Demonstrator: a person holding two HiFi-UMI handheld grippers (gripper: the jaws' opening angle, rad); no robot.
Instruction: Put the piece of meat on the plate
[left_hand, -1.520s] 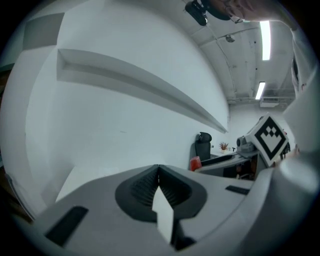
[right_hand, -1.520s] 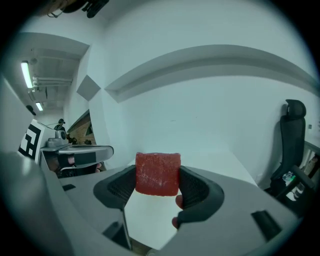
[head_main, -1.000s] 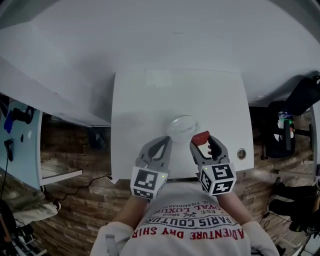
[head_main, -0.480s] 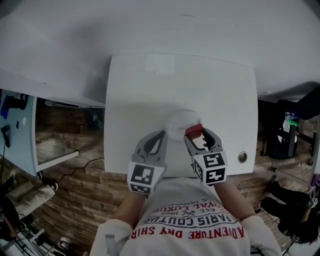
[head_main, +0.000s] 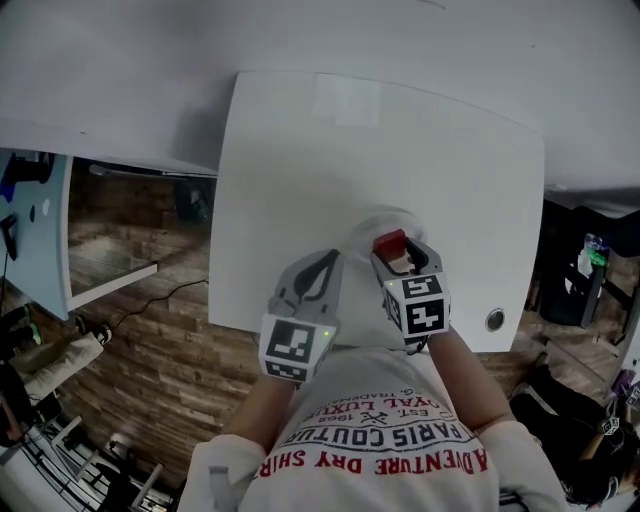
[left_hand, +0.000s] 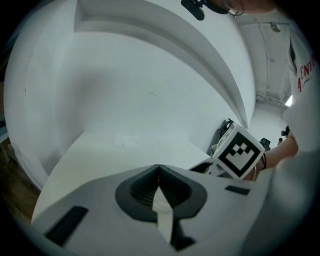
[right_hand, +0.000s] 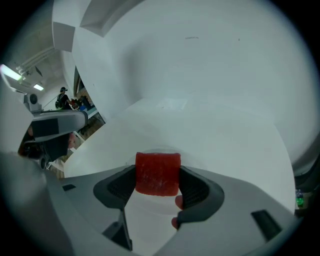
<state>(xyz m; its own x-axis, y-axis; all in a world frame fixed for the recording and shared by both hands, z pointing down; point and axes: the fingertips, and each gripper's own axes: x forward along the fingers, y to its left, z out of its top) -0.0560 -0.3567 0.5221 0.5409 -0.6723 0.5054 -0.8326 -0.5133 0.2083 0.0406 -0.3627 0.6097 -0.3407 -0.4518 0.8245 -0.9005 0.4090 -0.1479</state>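
A red block of meat (right_hand: 158, 173) sits clamped between the jaws of my right gripper (right_hand: 159, 184). In the head view the meat (head_main: 389, 244) hangs just over the near rim of a clear round plate (head_main: 372, 226) on the white table (head_main: 300, 180). The plate (right_hand: 150, 212) shows faintly under the meat in the right gripper view. My left gripper (head_main: 322, 272) hovers to the left of the plate above the table's near edge, jaws shut with nothing between them (left_hand: 159, 176).
A round metal grommet (head_main: 495, 320) sits in the table's near right corner. A white wall runs behind the table. Wooden floor (head_main: 140, 330) and a cable lie to the left, with dark bags and a chair on the right.
My right gripper has carried the meat left and forward from the plate's right side to above its near rim. The left gripper has stayed close to the near edge.
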